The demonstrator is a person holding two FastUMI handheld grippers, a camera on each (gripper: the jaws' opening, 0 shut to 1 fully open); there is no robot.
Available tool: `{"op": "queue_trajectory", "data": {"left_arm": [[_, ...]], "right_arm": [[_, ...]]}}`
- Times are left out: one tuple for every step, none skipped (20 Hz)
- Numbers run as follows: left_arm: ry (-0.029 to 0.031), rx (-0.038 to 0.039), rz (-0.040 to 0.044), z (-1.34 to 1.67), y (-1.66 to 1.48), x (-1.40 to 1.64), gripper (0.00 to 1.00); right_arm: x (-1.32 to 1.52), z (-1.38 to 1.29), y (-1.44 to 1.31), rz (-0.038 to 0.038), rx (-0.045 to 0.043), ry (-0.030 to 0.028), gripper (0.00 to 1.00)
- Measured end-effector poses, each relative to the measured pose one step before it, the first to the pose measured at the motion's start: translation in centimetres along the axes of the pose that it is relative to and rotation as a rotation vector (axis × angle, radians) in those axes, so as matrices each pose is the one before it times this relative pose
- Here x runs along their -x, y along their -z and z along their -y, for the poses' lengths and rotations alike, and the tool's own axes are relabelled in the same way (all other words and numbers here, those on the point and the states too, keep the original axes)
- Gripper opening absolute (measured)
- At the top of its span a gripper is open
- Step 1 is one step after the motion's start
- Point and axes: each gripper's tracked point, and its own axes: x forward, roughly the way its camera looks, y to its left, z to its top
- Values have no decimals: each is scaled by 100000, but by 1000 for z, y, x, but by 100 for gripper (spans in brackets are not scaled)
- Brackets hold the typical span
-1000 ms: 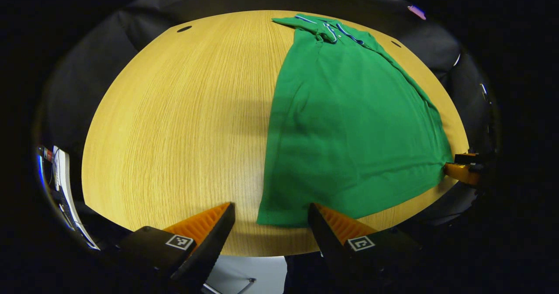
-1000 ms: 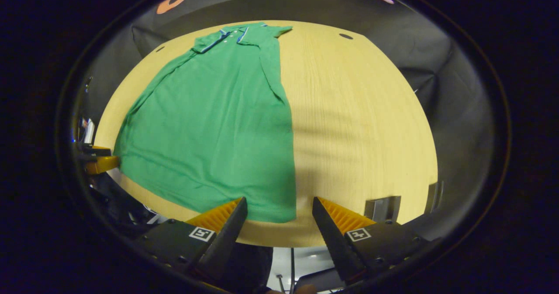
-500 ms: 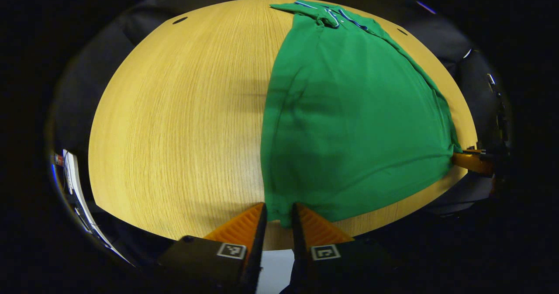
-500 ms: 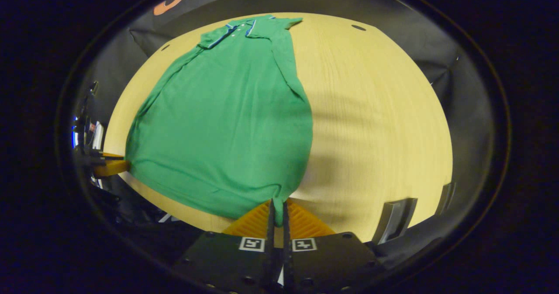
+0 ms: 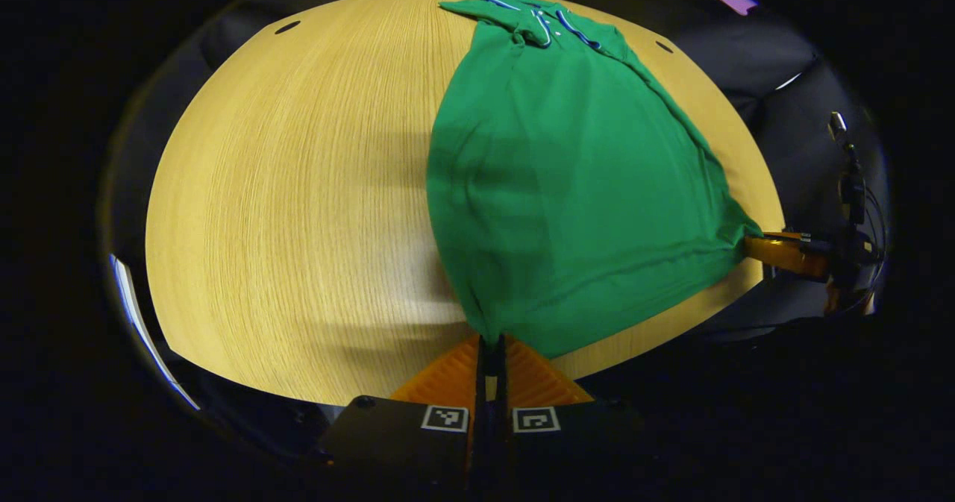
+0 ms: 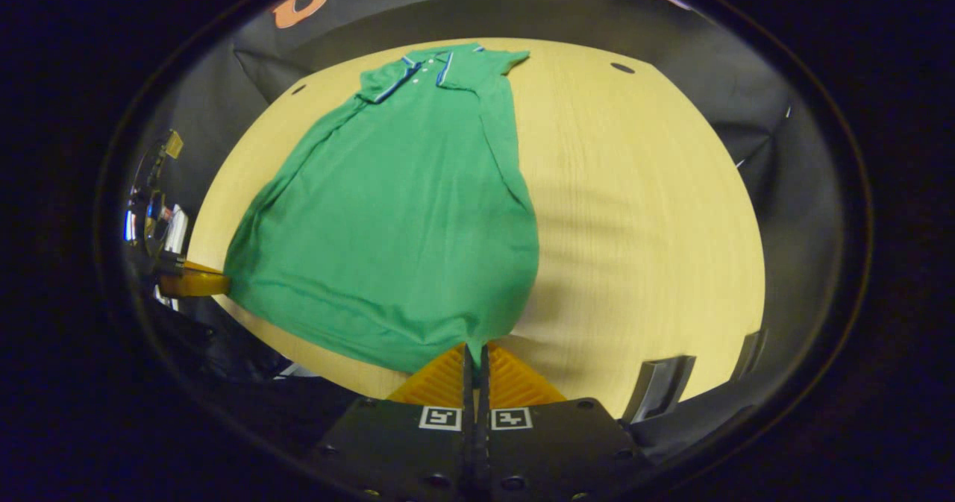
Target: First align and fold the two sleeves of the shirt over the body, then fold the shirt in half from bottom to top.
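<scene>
A green polo shirt (image 5: 567, 181) (image 6: 403, 211) lies lengthwise on the round wooden table (image 5: 298, 189) (image 6: 642, 211), sleeves folded in over the body, collar at the far end. My left gripper (image 5: 491, 342) is shut on the near bottom corner of the shirt's hem, lifted slightly off the table. My right gripper (image 6: 474, 349) is shut on the other bottom corner. Each gripper also appears far off at the opposite hem corner: the right gripper (image 5: 783, 252) in the left gripper view, the left gripper (image 6: 192, 282) in the right gripper view.
The black cloth wall (image 6: 671, 47) surrounds the table. Small dark holes (image 5: 287, 27) (image 6: 621, 67) sit near the table's far rim. Bare wood lies beside the shirt (image 5: 283, 211). A grey object (image 6: 656, 386) stands past the table's near edge in the right gripper view.
Both grippers went from open beside the hem corners to shut on them. The bottom hem has since been raised a little and bunches at each pinch.
</scene>
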Motion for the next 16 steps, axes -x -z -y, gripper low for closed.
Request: {"op": "queue_trajectory", "data": {"left_arm": [[1130,-495,1305,-22,-644,537,9],[371,-709,1317,-187,-695,628,9],[308,-501,1541,-175,-706,460,9],[166,-347,1384,-93,-791,522,9],[769,-620,1758,212,-820,430,9],[682,-873,2168,78,-961,430,9],[239,-1503,1923,86,-842,308,9],[-877,-879,1859,-170,-908,355,8],[-429,-371,2130,22,-1057,173,9],[292,-428,1657,227,-909,237,9],[166,-961,1485,199,-743,57,9],[-171,-1336,1182,113,-688,48,9],[-781,-1396,1855,-160,-1000,163,8],[-1351,-1269,2945,-200,-1116,104,9],[-1289,-898,3105,-87,-1247,102,9],[-794,-480,3048,-39,-1284,152,9]], "right_arm": [[485,152,-582,1735,-613,-183,0],[450,199,-649,1791,-622,99,0],[411,164,-526,1454,-557,-59,0],[340,133,-551,1294,-425,18,0],[251,138,-393,1187,-298,5,0],[223,139,-422,966,-217,-69,0],[260,170,-486,1166,-315,200,0],[207,134,-480,858,-325,-70,0],[238,112,-537,1160,-594,-12,0],[324,50,-833,1534,-626,-253,0],[221,-54,-818,1554,-457,-529,0],[204,25,-957,1538,-136,-364,0],[234,137,-964,1675,-74,-209,0],[145,8,-1110,1980,-440,-368,0],[51,-66,-957,1800,-592,-635,0],[148,-53,-1092,1968,-841,-561,0]]}}
